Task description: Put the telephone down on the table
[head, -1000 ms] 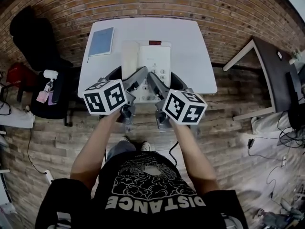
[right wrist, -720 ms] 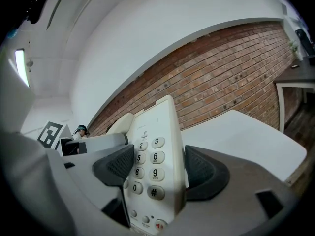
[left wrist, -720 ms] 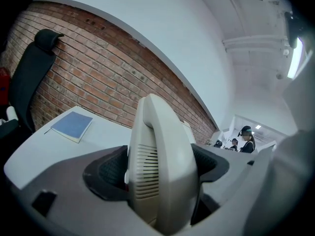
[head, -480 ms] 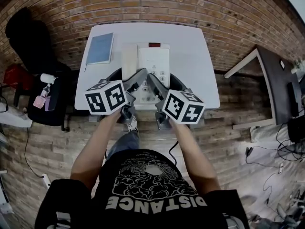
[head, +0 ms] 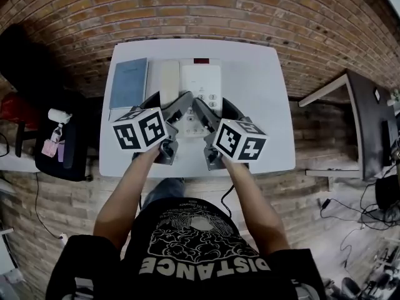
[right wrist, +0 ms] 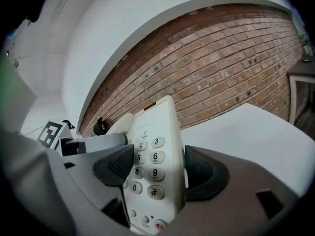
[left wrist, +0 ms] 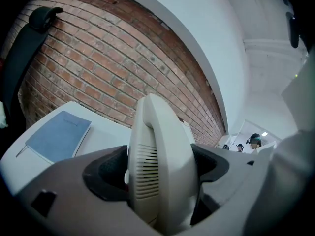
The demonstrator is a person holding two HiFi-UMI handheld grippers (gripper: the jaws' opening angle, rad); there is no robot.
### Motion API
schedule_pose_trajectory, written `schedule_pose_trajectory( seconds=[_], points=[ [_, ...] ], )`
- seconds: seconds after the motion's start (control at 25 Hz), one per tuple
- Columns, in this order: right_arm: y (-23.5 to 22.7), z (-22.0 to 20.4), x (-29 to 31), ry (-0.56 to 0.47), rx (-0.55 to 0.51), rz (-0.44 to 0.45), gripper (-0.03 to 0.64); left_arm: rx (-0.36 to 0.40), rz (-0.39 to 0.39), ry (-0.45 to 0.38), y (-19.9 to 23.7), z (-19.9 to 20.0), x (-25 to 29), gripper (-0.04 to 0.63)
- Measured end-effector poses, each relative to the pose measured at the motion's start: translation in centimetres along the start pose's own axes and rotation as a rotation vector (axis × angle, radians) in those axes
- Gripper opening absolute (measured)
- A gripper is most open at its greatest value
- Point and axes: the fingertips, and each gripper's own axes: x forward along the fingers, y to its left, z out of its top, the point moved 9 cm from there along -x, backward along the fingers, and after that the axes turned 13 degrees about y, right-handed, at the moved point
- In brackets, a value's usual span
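While left hand-held gripper (head: 167, 102) and right hand-held gripper (head: 215, 108) are clamping its near end, telephone (head: 203, 80) is extending ahead over surface (head: 262, 92).

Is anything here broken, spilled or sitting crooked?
Nothing stands out. The telephone looks intact, its handset seated, clamped by the left gripper and right gripper over the table. The blue notebook lies flat beside it.
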Motion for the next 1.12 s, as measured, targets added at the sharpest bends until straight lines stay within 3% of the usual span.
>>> schedule_pose_trajectory(
  seconds=[0.4, 1.12],
  points=[
    [-2.7, 3.5, 9.0, 0.065, 0.058, -0.030, 0.321, -0.047, 0.003, 0.084, 7.0, 4.8, 6.2, 0.393],
    [-8.6, 2.4, 17.3, 0.178, 0.152, -0.094, 0.321, -0.145, -0.001, 0.241, 14.2, 4.2, 15.0, 0.393]
  ],
)
